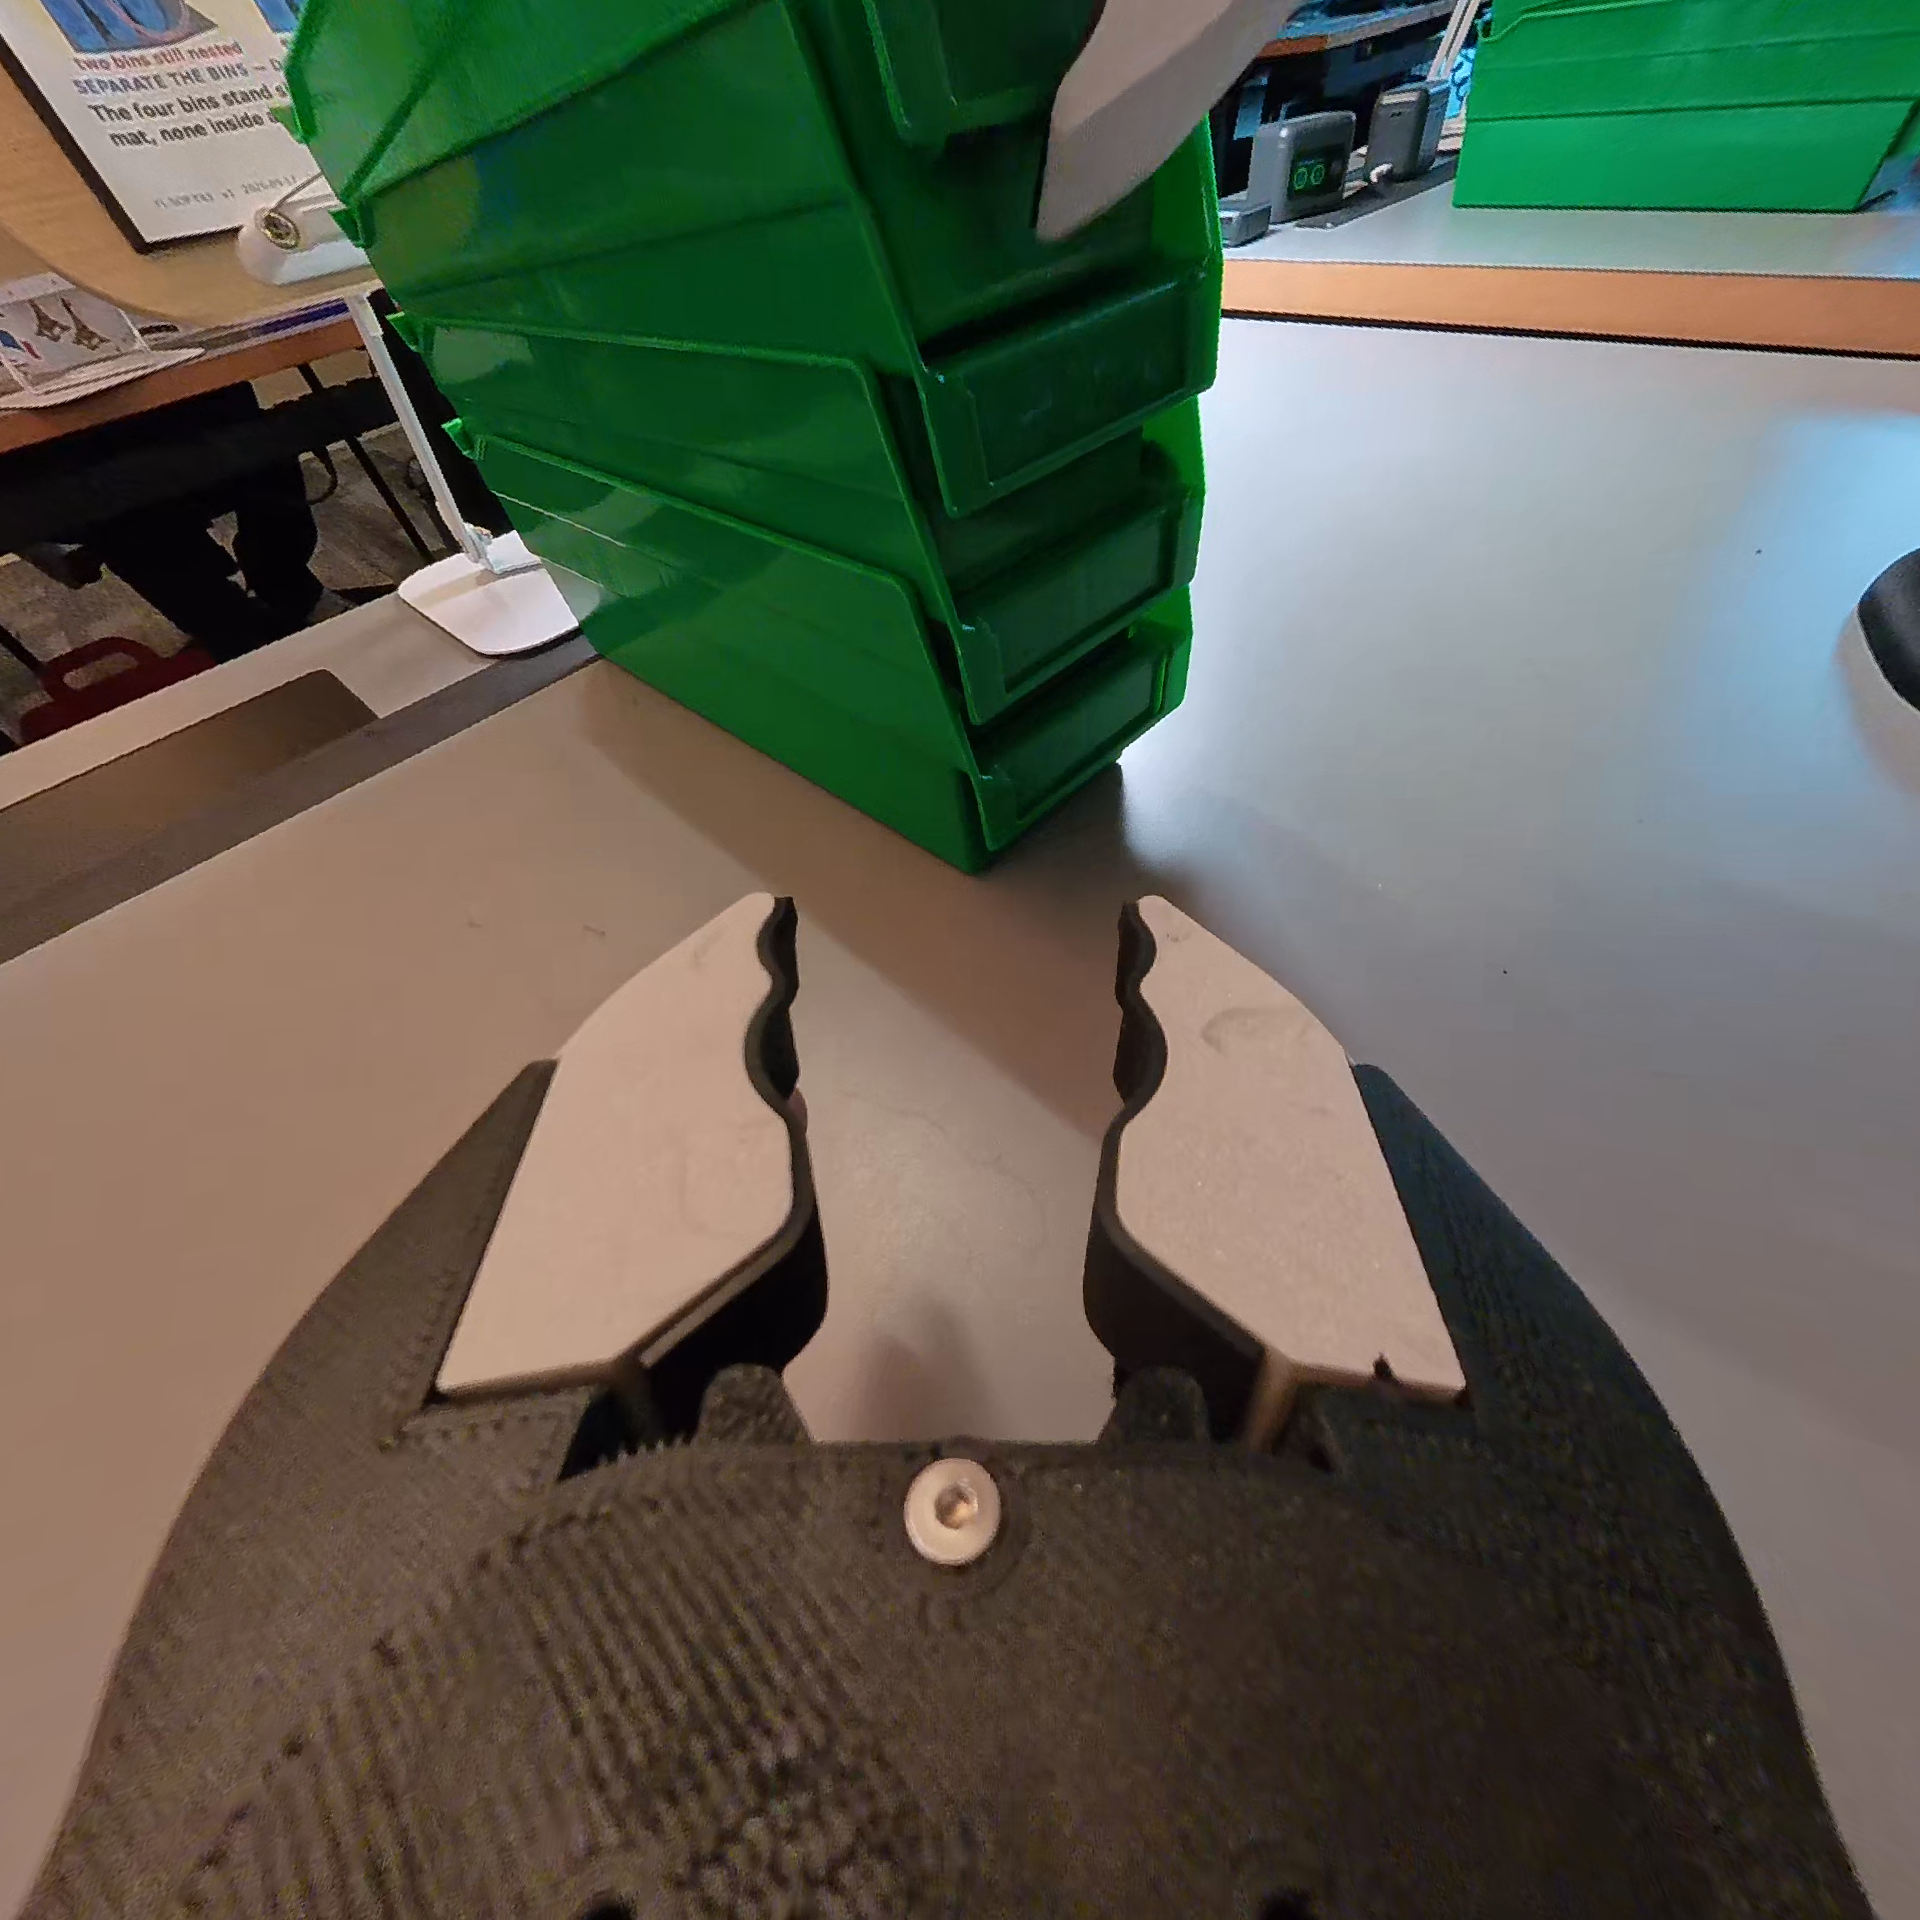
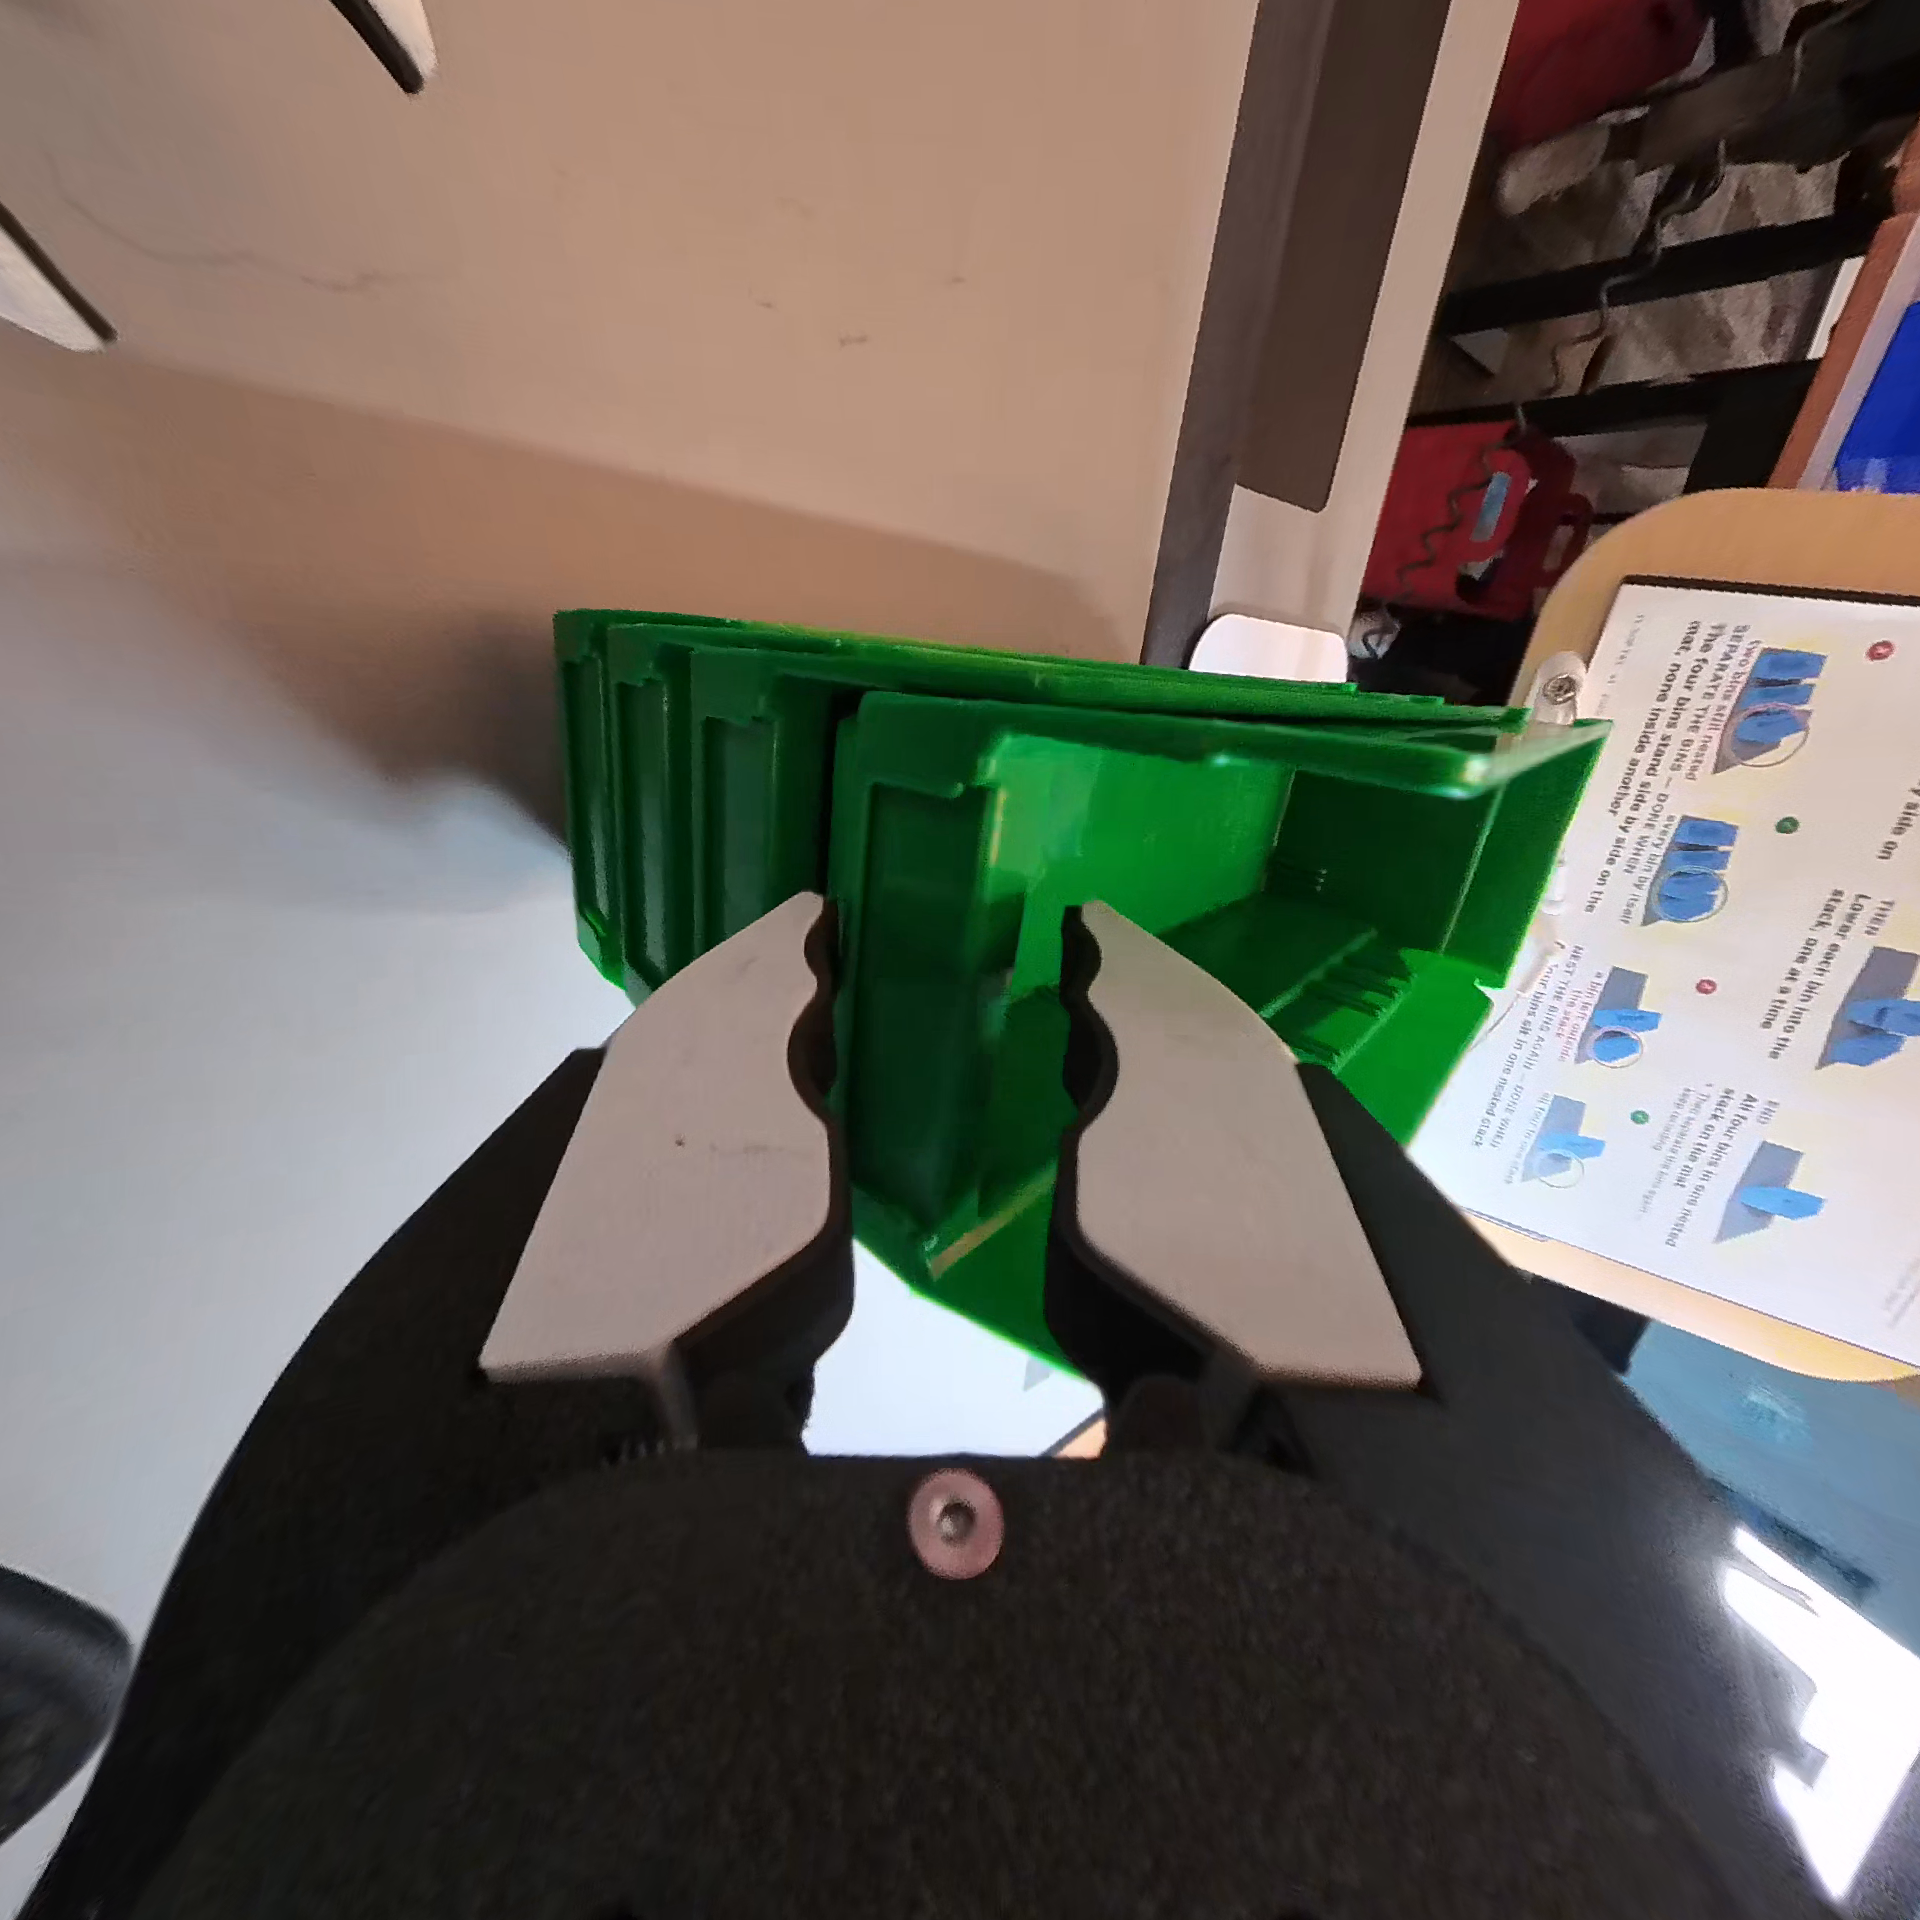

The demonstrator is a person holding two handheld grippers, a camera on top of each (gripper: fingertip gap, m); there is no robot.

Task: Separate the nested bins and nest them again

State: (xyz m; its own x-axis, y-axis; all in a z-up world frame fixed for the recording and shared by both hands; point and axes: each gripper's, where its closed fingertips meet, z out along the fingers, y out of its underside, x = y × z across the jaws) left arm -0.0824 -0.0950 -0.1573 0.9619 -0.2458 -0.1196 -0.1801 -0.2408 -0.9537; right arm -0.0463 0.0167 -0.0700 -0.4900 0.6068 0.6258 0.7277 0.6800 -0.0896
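Gripping top bin (tilted), right gripper spans its front.

We count four green bins in the near stack, nested one inside the next on the surface. Farther back we see one second stack of green bins; its number we cannot tell. We count two tongs: the left tongs and the right tongs. One instruction sheet and one white stand complete our count.
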